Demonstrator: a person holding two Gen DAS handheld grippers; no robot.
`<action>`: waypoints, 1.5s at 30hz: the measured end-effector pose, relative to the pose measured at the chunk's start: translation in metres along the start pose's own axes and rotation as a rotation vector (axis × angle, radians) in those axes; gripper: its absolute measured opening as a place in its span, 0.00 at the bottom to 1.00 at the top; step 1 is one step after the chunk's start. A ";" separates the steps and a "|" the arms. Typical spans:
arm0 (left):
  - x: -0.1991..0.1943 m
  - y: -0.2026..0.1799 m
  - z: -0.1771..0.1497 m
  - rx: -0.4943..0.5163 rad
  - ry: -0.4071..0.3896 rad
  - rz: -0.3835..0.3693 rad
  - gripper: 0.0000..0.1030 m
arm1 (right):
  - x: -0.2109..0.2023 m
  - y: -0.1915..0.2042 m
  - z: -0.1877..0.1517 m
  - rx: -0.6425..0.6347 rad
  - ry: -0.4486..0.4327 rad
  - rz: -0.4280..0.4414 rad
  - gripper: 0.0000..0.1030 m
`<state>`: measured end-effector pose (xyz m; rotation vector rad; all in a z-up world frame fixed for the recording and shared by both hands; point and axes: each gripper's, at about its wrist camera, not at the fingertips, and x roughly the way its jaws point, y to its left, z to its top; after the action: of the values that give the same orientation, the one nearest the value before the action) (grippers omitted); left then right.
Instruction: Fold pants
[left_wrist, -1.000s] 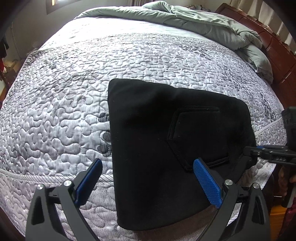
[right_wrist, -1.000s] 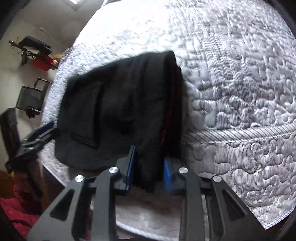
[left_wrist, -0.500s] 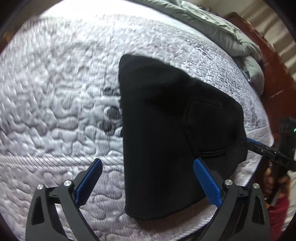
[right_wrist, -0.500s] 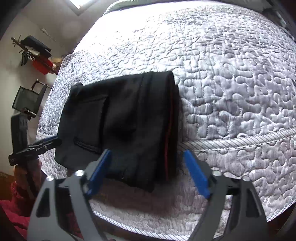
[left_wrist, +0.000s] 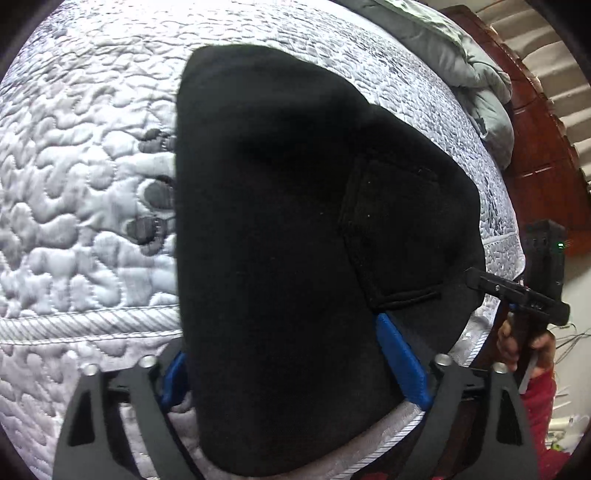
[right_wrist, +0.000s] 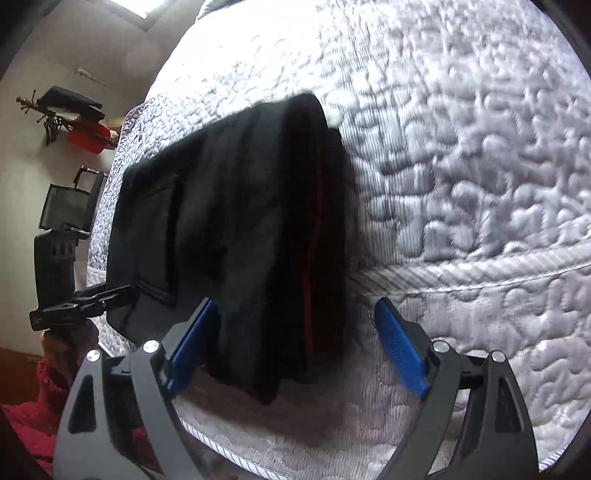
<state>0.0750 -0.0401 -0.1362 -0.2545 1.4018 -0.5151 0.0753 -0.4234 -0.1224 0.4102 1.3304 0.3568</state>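
Observation:
Black folded pants (left_wrist: 277, 240) lie on a white quilted mattress (left_wrist: 74, 166), back pocket up, their near end hanging over the bed's edge. My left gripper (left_wrist: 284, 343) straddles that near end. Its jaws are closing, with fabric between the blue pads (left_wrist: 402, 362) and the left pad half hidden behind the cloth. In the right wrist view the pants (right_wrist: 240, 221) show stacked layers with an orange seam. My right gripper (right_wrist: 295, 306) is at their hanging edge, jaws opening, the right pad clear of the fabric. Each gripper shows at the other view's side: right gripper (left_wrist: 480, 280), left gripper (right_wrist: 118, 291).
A grey duvet (left_wrist: 476, 74) is bunched at the bed's far end against a dark wooden headboard (left_wrist: 535, 147). A hand in a red sleeve (left_wrist: 532, 350) holds the other gripper. A black chair (right_wrist: 66, 210) and a wall rack (right_wrist: 74, 114) stand beyond the bed.
My right gripper let go of the pants' hanging edge and opened wide. My left gripper tipped down and came closer, so the pants' near end now sits between its narrowing jaws.

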 end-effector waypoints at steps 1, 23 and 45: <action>-0.002 0.004 0.000 -0.012 0.001 -0.004 0.76 | 0.004 -0.001 0.000 0.001 0.010 0.003 0.89; -0.059 0.028 0.012 -0.083 -0.136 -0.141 0.30 | -0.038 0.068 0.021 -0.151 -0.150 0.081 0.32; -0.030 0.074 0.139 -0.023 -0.242 -0.041 0.38 | 0.044 0.022 0.184 -0.136 -0.139 0.056 0.43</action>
<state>0.2227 0.0199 -0.1216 -0.3529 1.1697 -0.4850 0.2634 -0.3985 -0.1148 0.3529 1.1540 0.4548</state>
